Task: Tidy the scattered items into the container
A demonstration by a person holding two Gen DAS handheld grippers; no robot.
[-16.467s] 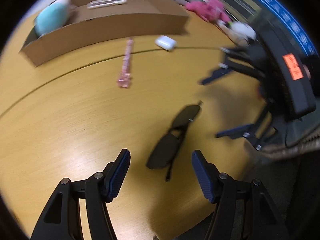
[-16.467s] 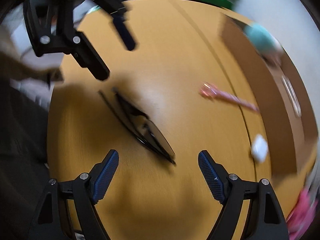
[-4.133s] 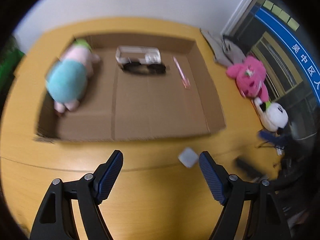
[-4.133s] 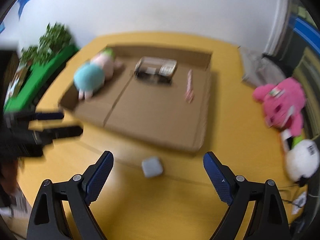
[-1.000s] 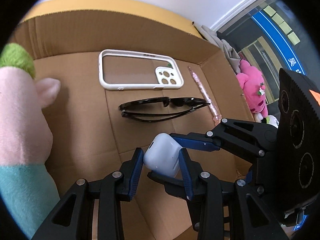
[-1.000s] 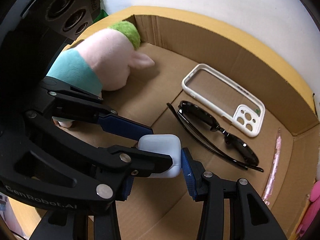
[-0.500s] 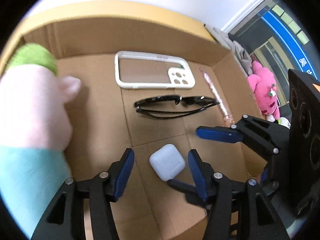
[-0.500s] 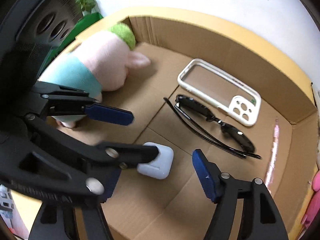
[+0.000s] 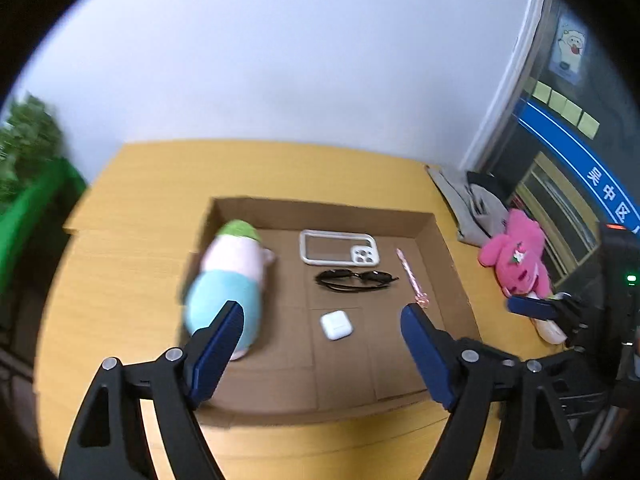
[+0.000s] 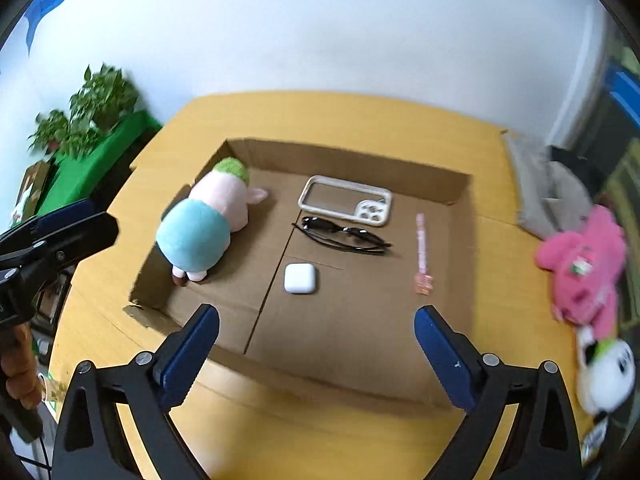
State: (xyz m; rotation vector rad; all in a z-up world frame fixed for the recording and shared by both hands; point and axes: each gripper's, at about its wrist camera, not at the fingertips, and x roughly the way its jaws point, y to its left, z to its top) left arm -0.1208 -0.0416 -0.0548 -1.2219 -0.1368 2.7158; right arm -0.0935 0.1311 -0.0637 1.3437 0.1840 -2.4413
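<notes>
We hold both grippers, left (image 9: 322, 344) and right (image 10: 316, 350), jaws apart (nothing between them), above the box (image 10: 348, 320); the earbud case (image 10: 299, 278) lies inside.

My right tool (image 10: 316, 344) hung with its jaws spread wide and nothing between them, above the near edge of the cardboard box (image 10: 344, 160) on the yellow desk (image 10: 500, 240). Inside the box, the white earbud case (image 10: 300, 278) lay near the middle, the plush toy (image 10: 208, 224) at ten o'clock from it, and the sunglasses (image 10: 344, 236) just beyond at one o'clock. The phone case (image 10: 346, 200) lay just past them, the pink pen (image 10: 422, 252) at three o'clock. My left tool (image 10: 60, 228) showed at nine o'clock, outside the box. A pink plush (image 10: 584, 264) lay on the desk at three o'clock.
</notes>
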